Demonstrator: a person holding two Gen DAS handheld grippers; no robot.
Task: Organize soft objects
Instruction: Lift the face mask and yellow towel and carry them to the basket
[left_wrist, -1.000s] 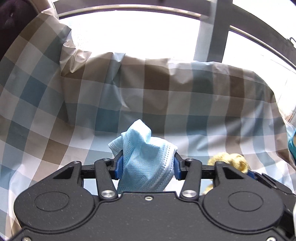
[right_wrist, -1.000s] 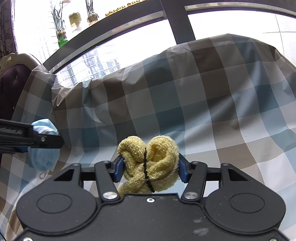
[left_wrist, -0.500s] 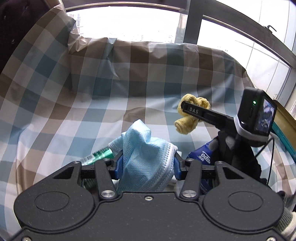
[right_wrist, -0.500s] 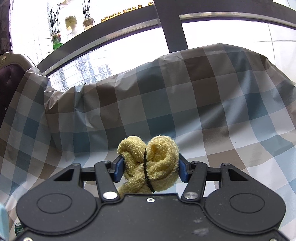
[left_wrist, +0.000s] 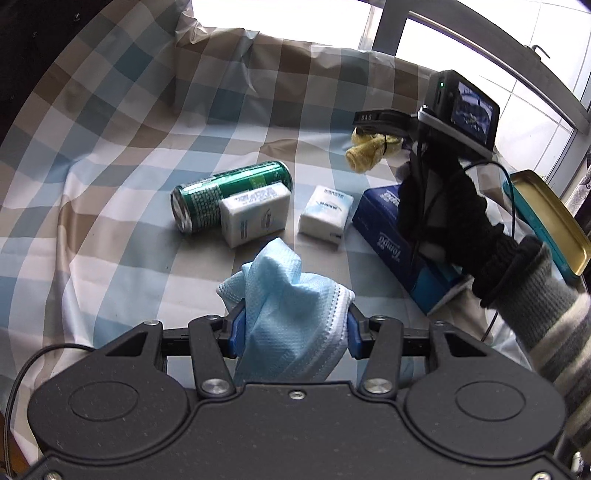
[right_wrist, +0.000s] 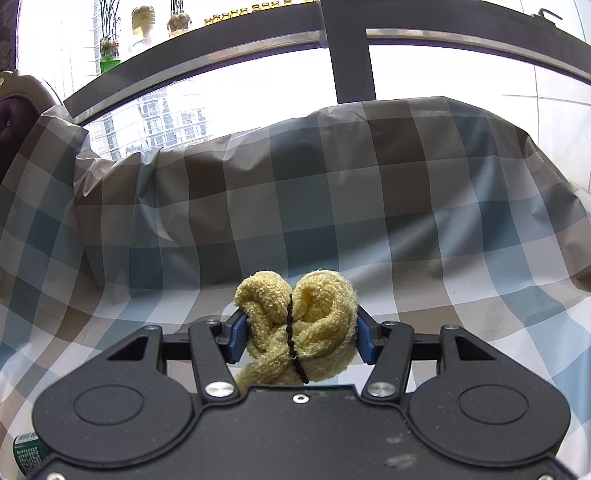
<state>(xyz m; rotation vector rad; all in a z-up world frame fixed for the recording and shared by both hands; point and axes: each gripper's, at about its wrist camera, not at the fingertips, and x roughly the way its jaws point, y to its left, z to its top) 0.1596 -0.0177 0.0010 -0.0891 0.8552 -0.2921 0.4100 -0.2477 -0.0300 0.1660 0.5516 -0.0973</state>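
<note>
Left tongs (left_wrist: 293, 330) pinch a crumpled blue mask (left_wrist: 288, 314); right tongs (right_wrist: 297, 338) pinch a fluffy yellow towel (right_wrist: 301, 325) above the checked worktop (left_wrist: 129, 206). Ahead: green can (left_wrist: 229, 197), two tissue packs (left_wrist: 255, 214), blue box (left_wrist: 384, 229).

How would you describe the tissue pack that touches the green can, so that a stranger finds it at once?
Look at the checked cloth and find the green can lying on its side near the middle. The white tissue pack leans against the front of that can. A second white pack lies just to its right, but that one stands free, touching no can.
</note>
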